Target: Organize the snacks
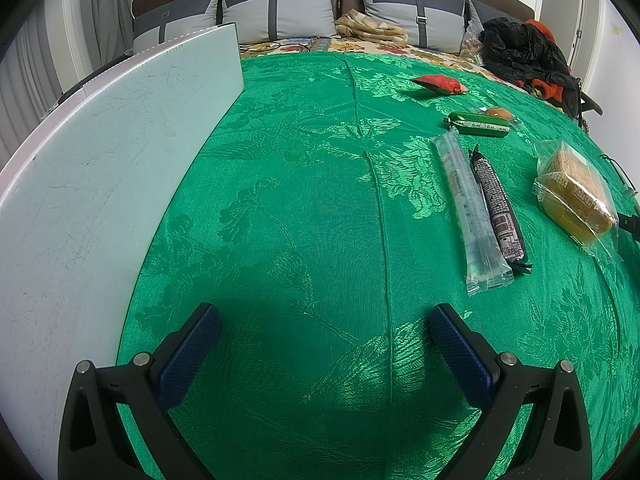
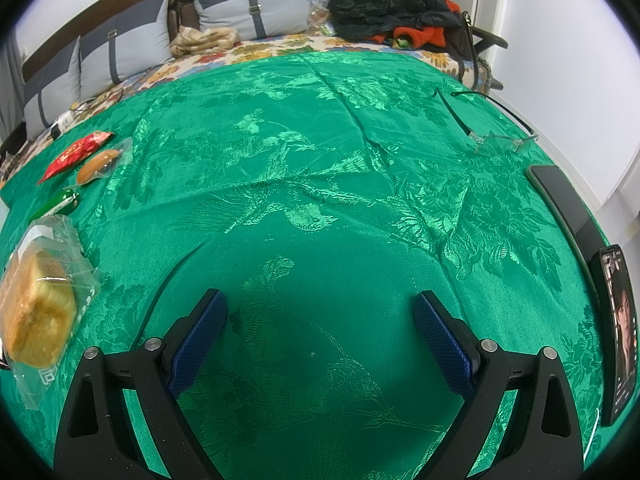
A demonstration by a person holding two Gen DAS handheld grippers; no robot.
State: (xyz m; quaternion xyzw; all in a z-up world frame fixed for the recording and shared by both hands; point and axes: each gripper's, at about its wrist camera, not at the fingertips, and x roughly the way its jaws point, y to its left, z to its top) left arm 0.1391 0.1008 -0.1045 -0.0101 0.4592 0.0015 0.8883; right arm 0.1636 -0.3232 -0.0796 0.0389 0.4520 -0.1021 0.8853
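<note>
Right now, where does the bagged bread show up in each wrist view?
Left wrist: bagged bread lies at the right edge, right of the two long stick packets.
Right wrist: bagged bread lies at the far left edge.
Shared landmark: red snack packet, farther back on the cloth.

Six wrapped snacks lie loose on the green cloth [image 1: 304, 216], none held.

A clear-wrapped pale stick [image 1: 468, 216] and a black patterned stick [image 1: 498, 208] lie side by side, touching along their length. Beyond them a green sausage-shaped pack [image 1: 478, 123] lies crosswise, with a small clear-wrapped orange-brown snack [image 1: 497, 112] just behind it. Farther back sits a red pouch [image 1: 438, 83]. Apart from the sticks lies a clear-wrapped bread slice [image 2: 38, 312], lying flat.
</note>
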